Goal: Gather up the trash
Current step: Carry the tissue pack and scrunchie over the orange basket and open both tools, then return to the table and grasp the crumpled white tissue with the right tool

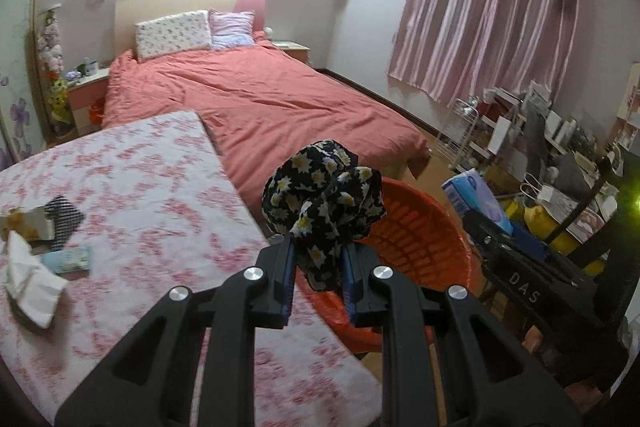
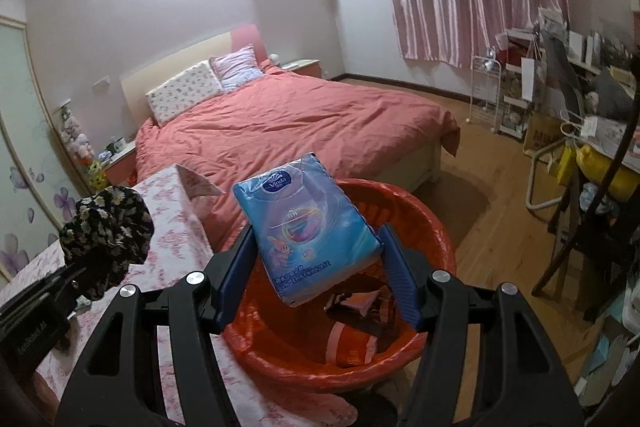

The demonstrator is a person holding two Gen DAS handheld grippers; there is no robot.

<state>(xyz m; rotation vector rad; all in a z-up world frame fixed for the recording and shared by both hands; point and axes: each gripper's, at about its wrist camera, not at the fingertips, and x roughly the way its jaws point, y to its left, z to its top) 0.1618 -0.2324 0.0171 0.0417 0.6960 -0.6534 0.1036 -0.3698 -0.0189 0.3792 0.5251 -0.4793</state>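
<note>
Right gripper (image 2: 316,263) fingers hold the blue tissue pack (image 2: 306,227) directly above the orange bin (image 2: 436,223), off the bench's (image 1: 160,187) right edge. Left gripper (image 1: 318,267) fingers pinch floral cloth (image 1: 324,195) narrowly, short of the rim.

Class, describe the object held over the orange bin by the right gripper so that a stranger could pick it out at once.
Start at the bed, then drop to the orange bin at its foot. Above the bin, the right gripper clamps a blue tissue pack: glossy plastic with a white logo, unlike the black daisy-print cloth nearby.
</note>
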